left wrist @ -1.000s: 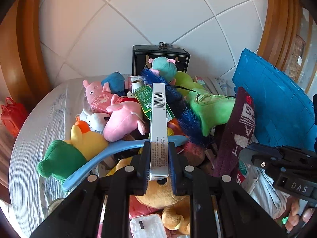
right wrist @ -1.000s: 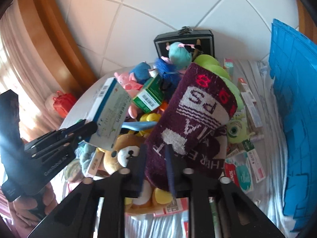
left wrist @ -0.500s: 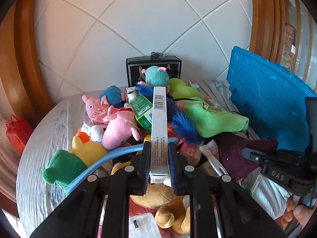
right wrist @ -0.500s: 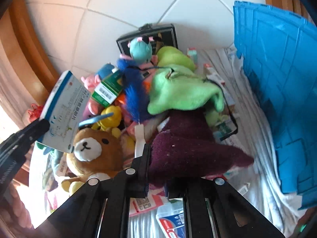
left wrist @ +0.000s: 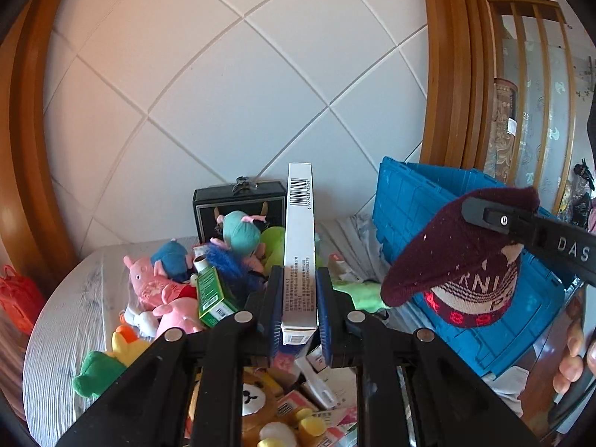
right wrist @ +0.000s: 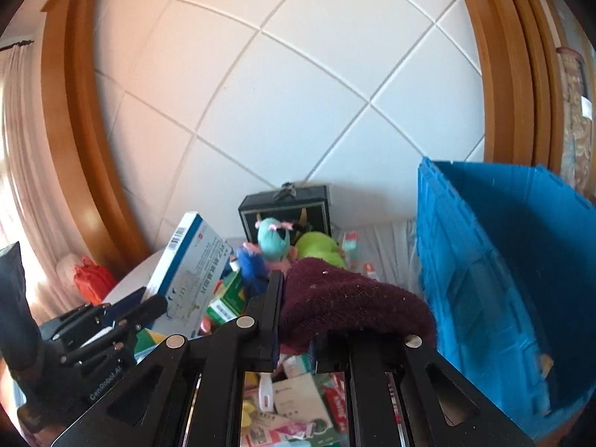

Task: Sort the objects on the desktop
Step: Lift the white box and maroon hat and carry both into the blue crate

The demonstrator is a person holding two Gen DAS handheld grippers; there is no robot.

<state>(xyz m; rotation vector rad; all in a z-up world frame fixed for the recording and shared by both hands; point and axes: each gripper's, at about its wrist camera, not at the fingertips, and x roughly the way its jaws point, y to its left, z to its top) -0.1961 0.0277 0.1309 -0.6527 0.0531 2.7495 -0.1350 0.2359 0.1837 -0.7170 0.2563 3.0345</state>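
Left claw clamps a white box, barcode on its edge, above the toy pile. Right claw, marked "DAS", clamps a maroon knit hat with partial white lettering, beside the blue crate.

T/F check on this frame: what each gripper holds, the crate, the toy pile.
1. The left gripper is shut on a white box. True.
2. The right gripper is open, holding nothing. False: it is shut on a maroon knit hat.
3. The hat is already inside the blue crate. False: it hangs in the gripper, beside the crate.
4. A black case stands at the wall behind the plush toys. True.
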